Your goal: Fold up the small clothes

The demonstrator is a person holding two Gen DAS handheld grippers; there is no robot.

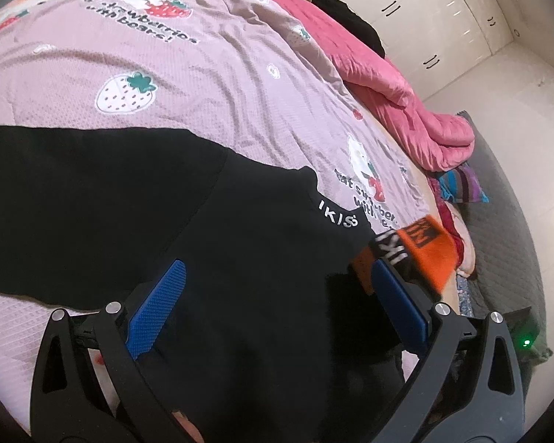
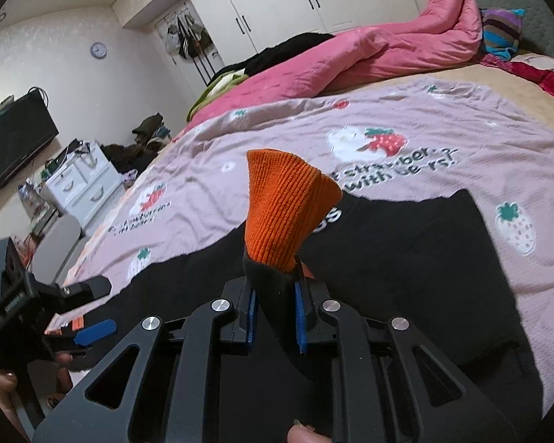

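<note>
Pinching the black part of an orange-and-black sock (image 2: 290, 217) between its blue pads, the right hand-held gripper (image 2: 275, 313) holds it so the ribbed orange end stands up and fans out above the jaws. Beneath it a black garment (image 2: 406, 258) with white lettering lies spread flat on the lilac strawberry-print bedspread (image 2: 351, 110). In the left wrist view, the left hand-held gripper (image 1: 273, 302) has its jaws spread wide over that black garment (image 1: 110, 203), nothing between the pads, while the sock (image 1: 421, 254) shows just beside its right finger. A rumpled pink quilt (image 2: 369, 55) lies along the bed's far side.
</note>
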